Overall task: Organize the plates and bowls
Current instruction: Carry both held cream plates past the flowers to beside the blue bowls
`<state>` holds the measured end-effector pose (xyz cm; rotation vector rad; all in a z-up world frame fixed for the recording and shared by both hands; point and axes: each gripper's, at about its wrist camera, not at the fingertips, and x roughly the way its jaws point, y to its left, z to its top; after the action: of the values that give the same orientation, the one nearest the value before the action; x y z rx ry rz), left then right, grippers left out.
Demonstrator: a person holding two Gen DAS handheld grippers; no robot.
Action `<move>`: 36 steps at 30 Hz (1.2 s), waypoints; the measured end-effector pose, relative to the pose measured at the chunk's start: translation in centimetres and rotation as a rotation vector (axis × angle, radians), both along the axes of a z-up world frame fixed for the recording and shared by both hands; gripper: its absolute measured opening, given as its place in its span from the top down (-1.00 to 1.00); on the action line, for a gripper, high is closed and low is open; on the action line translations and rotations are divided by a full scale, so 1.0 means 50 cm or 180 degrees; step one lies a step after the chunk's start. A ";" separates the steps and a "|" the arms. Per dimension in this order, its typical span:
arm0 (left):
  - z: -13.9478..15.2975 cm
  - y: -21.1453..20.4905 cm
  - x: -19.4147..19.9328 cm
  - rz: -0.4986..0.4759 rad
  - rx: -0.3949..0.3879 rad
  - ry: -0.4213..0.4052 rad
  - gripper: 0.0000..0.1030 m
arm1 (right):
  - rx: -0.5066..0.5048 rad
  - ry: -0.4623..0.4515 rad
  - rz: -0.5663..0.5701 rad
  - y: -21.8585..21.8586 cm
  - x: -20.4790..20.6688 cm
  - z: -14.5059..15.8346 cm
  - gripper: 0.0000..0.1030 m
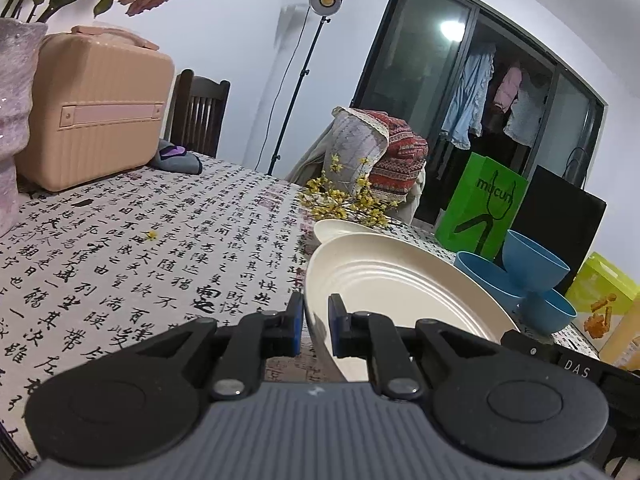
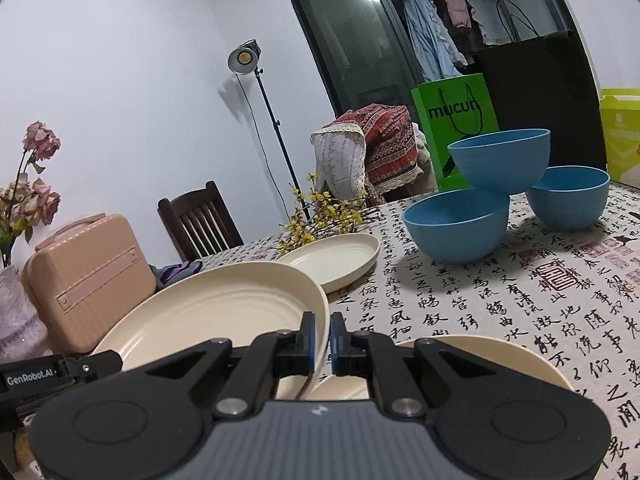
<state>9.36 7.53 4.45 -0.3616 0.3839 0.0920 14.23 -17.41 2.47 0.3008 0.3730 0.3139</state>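
Observation:
A large cream plate (image 1: 400, 280) (image 2: 216, 308) hangs above the table, held by both grippers. My left gripper (image 1: 316, 308) is shut on its left rim, and my right gripper (image 2: 323, 324) is shut on its right rim. Just under the right gripper a second cream plate (image 2: 500, 356) lies on the cloth. A third cream plate (image 2: 332, 258) (image 1: 340, 230) rests further back. Two blue bowls (image 2: 456, 224) (image 2: 568, 196) stand on the table, and a third blue bowl (image 2: 500, 160) (image 1: 536, 264) sits on top of them.
The table (image 1: 160, 240) wears a calligraphy-print cloth. A pink case (image 1: 96, 112) and a vase of flowers (image 1: 12, 120) stand at the far left. A sprig of yellow flowers (image 2: 316, 220), a green bag (image 2: 456, 120), a black bag (image 2: 536, 100) and yellow boxes (image 1: 600, 292) line the back.

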 end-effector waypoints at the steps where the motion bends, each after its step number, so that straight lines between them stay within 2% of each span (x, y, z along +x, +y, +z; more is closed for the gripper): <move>1: 0.000 -0.003 0.001 -0.0013 0.0001 -0.0001 0.74 | 0.0003 -0.0008 -0.0011 -0.005 -0.001 0.000 0.86; 15: 0.001 -0.053 0.031 -0.0202 0.0074 0.0063 0.74 | -0.0018 -0.0033 -0.0117 -0.063 0.001 0.005 0.85; 27: 0.009 -0.110 0.040 -0.0348 0.0445 0.0145 0.74 | -0.0043 0.0044 -0.0132 -0.104 0.000 0.005 0.85; 36: 0.007 -0.137 0.042 -0.0519 0.0547 0.0186 0.74 | -0.0073 0.0069 -0.0147 -0.135 -0.003 0.009 0.85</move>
<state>11.48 0.70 4.82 -0.1573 0.4584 -0.0241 14.09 -24.18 2.94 0.2901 0.3902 0.2610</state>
